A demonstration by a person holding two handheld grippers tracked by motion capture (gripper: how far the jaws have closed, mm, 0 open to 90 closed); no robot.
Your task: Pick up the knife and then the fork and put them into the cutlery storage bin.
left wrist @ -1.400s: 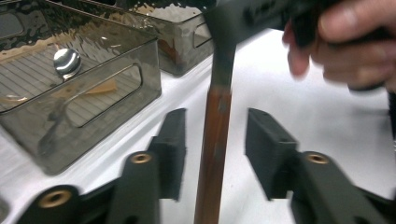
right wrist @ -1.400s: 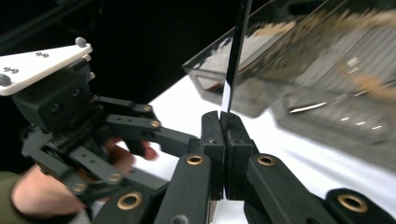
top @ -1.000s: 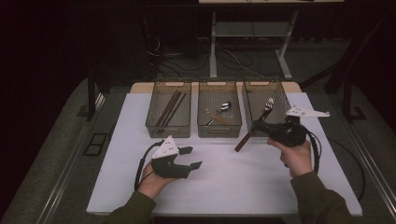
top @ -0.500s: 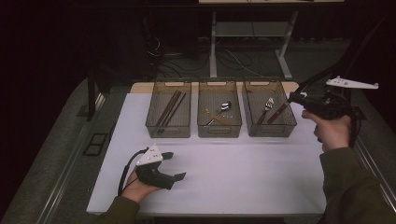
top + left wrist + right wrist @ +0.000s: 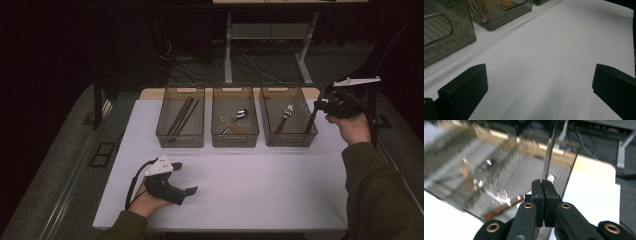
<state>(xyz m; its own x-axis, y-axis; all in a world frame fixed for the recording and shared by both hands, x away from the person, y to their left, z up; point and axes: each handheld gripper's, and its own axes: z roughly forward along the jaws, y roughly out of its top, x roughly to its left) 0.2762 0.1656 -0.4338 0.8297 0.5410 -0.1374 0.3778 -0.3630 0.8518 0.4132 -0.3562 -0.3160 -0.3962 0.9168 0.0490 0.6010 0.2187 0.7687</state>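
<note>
My right gripper [image 5: 318, 106] hangs at the right end of the row of bins, shut on a thin dark utensil [image 5: 311, 124] that slants down along the right bin [image 5: 288, 144]. In the right gripper view the jaws [image 5: 544, 182] pinch its narrow blade [image 5: 550, 152], which rises over the blurred bin wall [image 5: 486, 170]. A fork with a brown handle [image 5: 284, 116] lies in that bin. My left gripper [image 5: 187, 177] rests low on the white table [image 5: 260, 190] at the near left. Its jaws [image 5: 539, 82] have just been opening and stand wide, with nothing between them.
Three smoky plastic bins stand in a row at the back of the table. The left bin [image 5: 180, 140] holds chopsticks [image 5: 181, 117], the middle bin [image 5: 235, 142] a spoon [image 5: 239, 116]. Two bin walls [image 5: 446, 37] show in the left gripper view. Dark floor, cables and table legs lie beyond.
The right hand has carried the utensil from in front of the bins out to the right bin's right side and higher. The left gripper drew back toward the near left and opened.
</note>
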